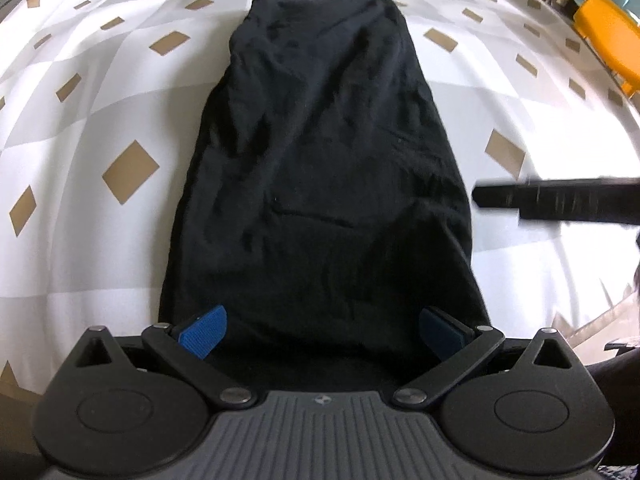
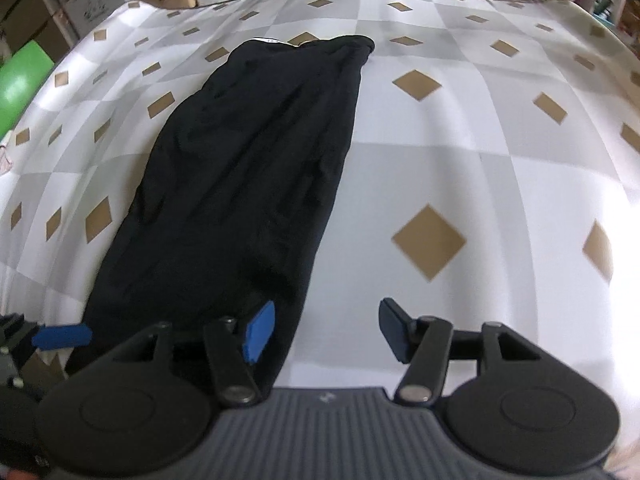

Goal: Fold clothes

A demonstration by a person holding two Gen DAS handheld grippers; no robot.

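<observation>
A black garment (image 1: 320,140) lies folded into a long narrow strip running away from me on the checkered tablecloth (image 1: 80,128). My left gripper (image 1: 322,332) is open, its blue pads (image 1: 204,332) standing wide apart on either side of the strip's near end. In the right wrist view the garment (image 2: 240,180) lies to the left. My right gripper (image 2: 327,330) is open at the strip's near right corner, with its left pad (image 2: 260,332) over the cloth edge and the other over bare tablecloth. The right gripper's black finger (image 1: 560,200) shows blurred at the left view's right side.
An orange chair (image 1: 608,40) stands beyond the table's far right edge. A green object (image 2: 20,80), cardboard boxes and a white appliance (image 2: 88,0) sit past the far left. The left gripper's blue pad (image 2: 60,336) pokes in at the right view's lower left.
</observation>
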